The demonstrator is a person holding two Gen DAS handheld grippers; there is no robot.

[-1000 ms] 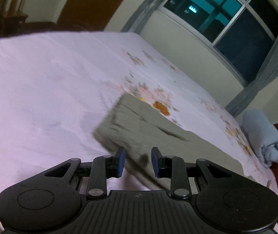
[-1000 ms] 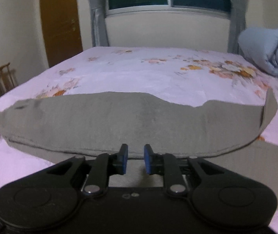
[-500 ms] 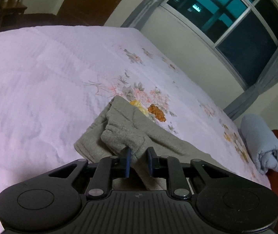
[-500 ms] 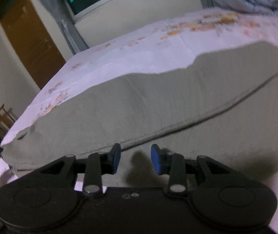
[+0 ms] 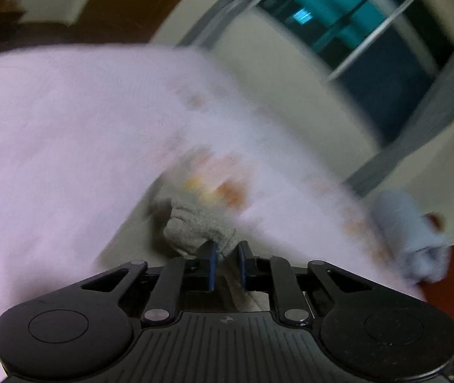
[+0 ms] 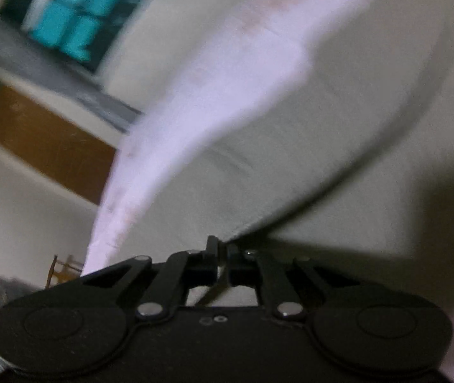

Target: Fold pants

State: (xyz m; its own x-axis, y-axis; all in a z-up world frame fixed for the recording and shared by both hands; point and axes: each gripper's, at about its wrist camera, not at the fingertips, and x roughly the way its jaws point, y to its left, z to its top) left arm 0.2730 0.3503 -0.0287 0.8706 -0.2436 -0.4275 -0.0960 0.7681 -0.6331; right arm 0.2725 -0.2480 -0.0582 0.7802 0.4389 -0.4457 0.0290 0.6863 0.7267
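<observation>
The left gripper [image 5: 226, 263], seen from its own wrist camera, has its blue-padded fingers [image 5: 213, 265] drawn nearly together on a bunched corner of the grey-green pants [image 5: 200, 228], the wad of cloth rising just ahead of the pads and trailing down between them toward the black gripper body. The right gripper [image 6: 222, 255], in its own wrist view, has its fingers [image 6: 211, 250] pinched fully together on a thin edge of the same pants [image 6: 306, 146], the fabric fanning up and away from the fingertips in a broad, taut sheet that fills the right half of the tilted picture, with a darker hem curving along its lower side. Beyond the cloth in both views lies the bed [image 5: 51, 143], covered in a pale lilac sheet printed with orange flowers; both pictures are heavily blurred, so the print reads only as smears. In the left view the rest of the pants runs as a pale strip along the sheet to the left of the gripped wad. A rolled light-blue blanket [image 5: 408, 233] sits at the far right end of the bed. Behind the bed stand a cream wall, a dark window [image 5: 364, 32] reflecting a ceiling light, and grey curtains [image 5: 431, 121]. The right view also shows a brown wooden door [image 6: 42, 140] and a wooden chair [image 6: 62, 271] at lower left.
</observation>
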